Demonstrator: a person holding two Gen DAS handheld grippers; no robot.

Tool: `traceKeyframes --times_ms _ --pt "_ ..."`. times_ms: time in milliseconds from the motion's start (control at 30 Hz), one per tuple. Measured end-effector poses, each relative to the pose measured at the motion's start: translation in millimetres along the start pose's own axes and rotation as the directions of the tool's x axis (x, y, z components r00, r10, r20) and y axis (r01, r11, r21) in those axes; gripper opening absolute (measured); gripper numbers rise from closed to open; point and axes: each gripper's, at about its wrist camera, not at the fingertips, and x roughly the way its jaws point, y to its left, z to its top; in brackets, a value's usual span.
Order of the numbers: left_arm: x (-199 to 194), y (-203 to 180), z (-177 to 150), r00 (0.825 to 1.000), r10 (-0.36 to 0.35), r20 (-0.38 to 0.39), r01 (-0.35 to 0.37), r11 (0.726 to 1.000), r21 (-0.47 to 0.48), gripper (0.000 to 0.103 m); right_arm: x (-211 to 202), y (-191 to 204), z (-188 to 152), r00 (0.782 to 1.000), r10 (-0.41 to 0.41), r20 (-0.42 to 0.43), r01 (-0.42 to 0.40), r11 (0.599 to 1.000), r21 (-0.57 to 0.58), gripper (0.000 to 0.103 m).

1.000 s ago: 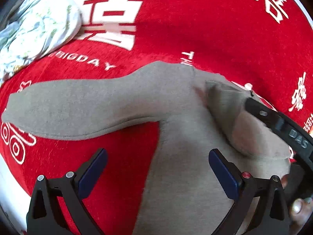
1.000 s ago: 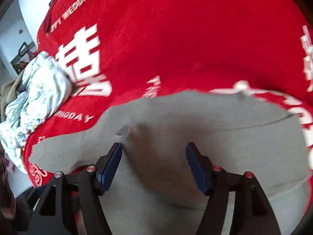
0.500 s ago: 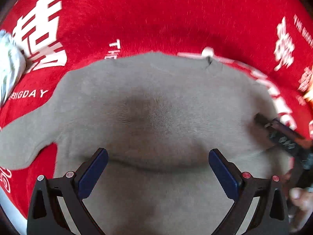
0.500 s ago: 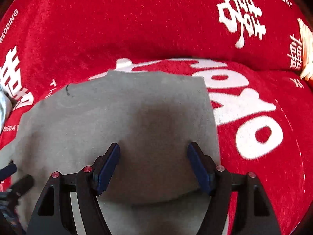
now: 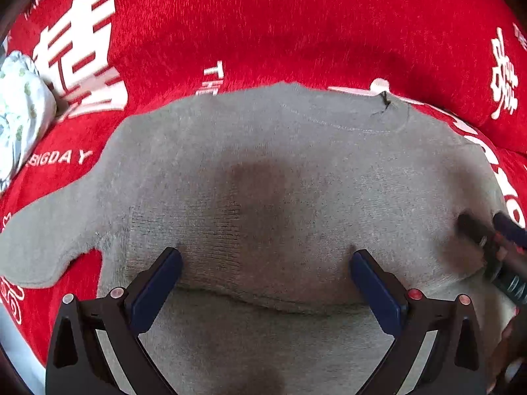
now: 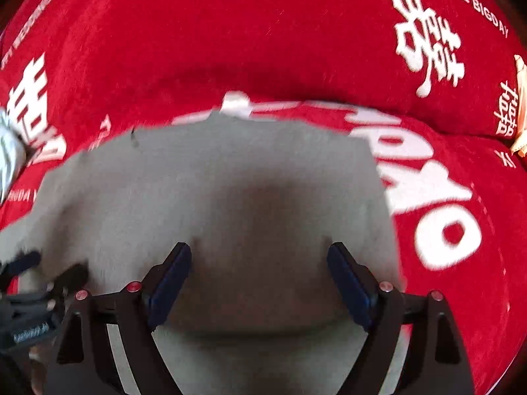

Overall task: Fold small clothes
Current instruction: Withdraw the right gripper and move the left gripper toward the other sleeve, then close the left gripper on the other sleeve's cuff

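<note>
While both sets of jaws gape empty: grey knit sweater (image 5: 280,177), flat on red blanket (image 5: 263,26), sleeve outstretched.

A: What's my left black two-finger gripper (image 5: 265,281) look like?
B: Dark-blue flat pads (image 5: 154,288), red and silver screw heads.
A: My right black two-finger gripper (image 6: 260,281)?
B: Same build, blurrier. White lettering on its body.

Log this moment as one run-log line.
task: fold small clothes | left gripper: open, over grey sweater | right gripper: open, over sweater | one sleeve unfolded | surface: red blanket
</note>
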Motion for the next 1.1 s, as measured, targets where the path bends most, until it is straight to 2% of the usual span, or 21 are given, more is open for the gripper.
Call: traceKeyframes --times_ms 33,100,233,400,433,500,767,833,900,933,1000,1033,1100 --pt "-1 -1 -1 1.000 0.003 0.003 -0.003 1.000 0.006 0.103 -1 6 -7 0.999 -0.034 0.024 0.035 0.999 -0.033 0.088" --pt "-10 0 -4 1.000 -0.017 0.018 0.016 1.000 0.008 0.103 -8 10 -11 0.998 -0.049 0.039 0.051 0.998 -0.041 0.088" --pt "-26 7 -13 0.997 -0.063 0.053 0.064 0.998 -0.005 0.103 -29 17 -26 0.998 -0.009 0.063 0.011 0.999 -0.031 0.088" --pt "-20 15 -32 0.999 -0.054 0.010 0.054 0.999 -0.005 0.103 -30 30 -51 1.000 -0.025 0.016 0.026 0.997 -0.068 0.089" --pt "-20 16 -36 0.999 -0.050 0.016 0.050 0.999 -0.003 0.103 -35 32 -57 0.998 -0.036 0.043 0.039 0.997 -0.071 0.092" --pt "-26 17 -47 0.998 -0.038 0.044 0.037 0.999 0.012 0.103 -38 33 -64 0.998 -0.042 0.042 0.045 0.996 -0.076 0.097" --pt "-56 26 -98 0.991 -0.058 0.120 0.054 0.998 0.033 0.103 -59 32 -106 0.989 -0.027 0.147 0.038 0.997 -0.073 0.102" --pt "-63 40 -101 0.990 -0.067 0.120 0.068 0.998 0.002 0.103 -62 34 -110 0.986 -0.032 0.164 0.045 0.996 -0.078 0.102" --pt "-73 75 -99 0.987 -0.027 0.158 0.042 0.995 -0.092 0.103 -61 33 -109 0.987 -0.026 0.160 0.038 0.997 -0.074 0.102" --pt "-75 92 -97 0.986 -0.003 0.167 0.026 0.990 -0.136 0.103 -61 33 -108 0.987 -0.024 0.157 0.035 0.997 -0.069 0.102" --pt "-78 142 -90 0.985 0.062 0.161 -0.015 0.961 -0.275 0.103 -59 34 -107 0.987 -0.034 0.155 0.045 0.997 -0.069 0.103" --pt "-77 170 -88 0.984 0.098 0.149 -0.040 0.935 -0.352 0.103 -59 35 -106 0.987 -0.041 0.153 0.052 0.996 -0.069 0.103" --pt "-71 236 -85 0.980 0.174 0.092 -0.103 0.851 -0.515 0.103 -58 36 -104 0.988 -0.050 0.144 0.059 0.996 -0.060 0.103"
